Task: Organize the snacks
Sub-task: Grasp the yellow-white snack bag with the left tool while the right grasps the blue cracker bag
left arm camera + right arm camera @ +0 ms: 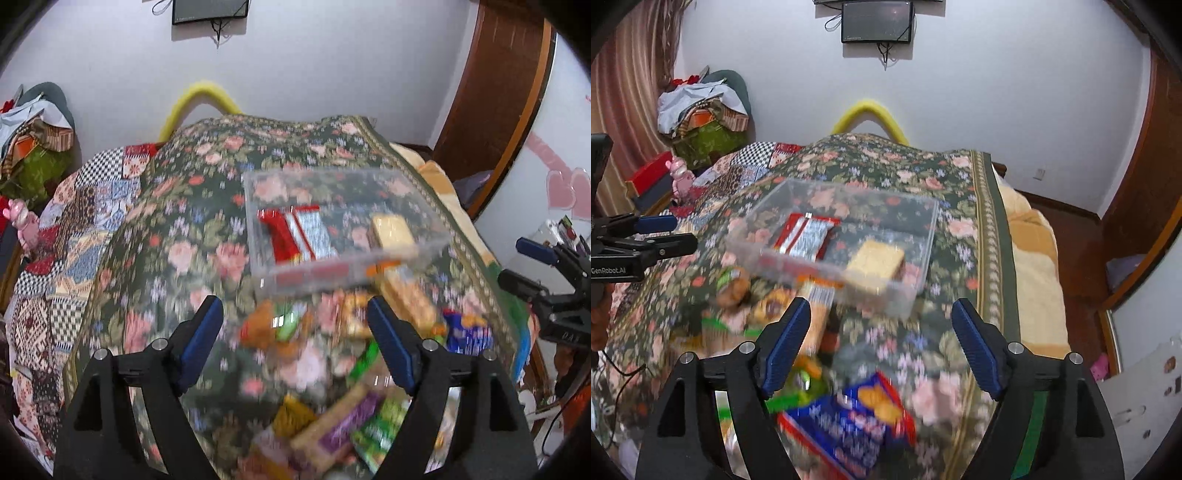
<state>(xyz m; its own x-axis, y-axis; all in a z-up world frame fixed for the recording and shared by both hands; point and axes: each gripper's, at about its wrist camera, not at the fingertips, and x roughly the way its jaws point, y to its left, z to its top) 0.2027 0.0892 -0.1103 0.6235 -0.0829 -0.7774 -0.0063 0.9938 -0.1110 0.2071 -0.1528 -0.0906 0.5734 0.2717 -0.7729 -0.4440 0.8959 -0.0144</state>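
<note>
I am holding both grippers over a bed covered with a dark green floral blanket (pixel 897 177), and both views are smearing with motion blur. The left gripper (pixel 295 325) is hanging with its blue-padded fingers (pixel 201 339) spread wide and gripping nothing. The right gripper (pixel 881 328) is doing the same, its fingers (pixel 975 347) wide apart and empty.

Ahead of both pairs of fingers, a clear rectangular plastic bin (pixel 347 273) is sitting on the blanket. Inside it, a red and silver snack packet (pixel 295 232) is lying toward the left, and a pale yellow wrapped block (pixel 393 230) is lying toward the right, the two apart.

Between the bin and my left fingers, a loose pile of snack packets (pixel 332 406) is spreading across the blanket, too blurred for me to sort one from another; a purple packet (pixel 347 428) is showing among them. A long orange-tan wafer packet (pixel 816 314) is lying just beside the right gripper's left finger, its far end against the bin's near wall. A blue and red cracker packet (pixel 857 424) is lying close below the right fingers.

A heap of folded cloth (pixel 701 107) is sitting far off to the left, and a dark wall-mounted screen (pixel 875 22) is hanging straight ahead.
</note>
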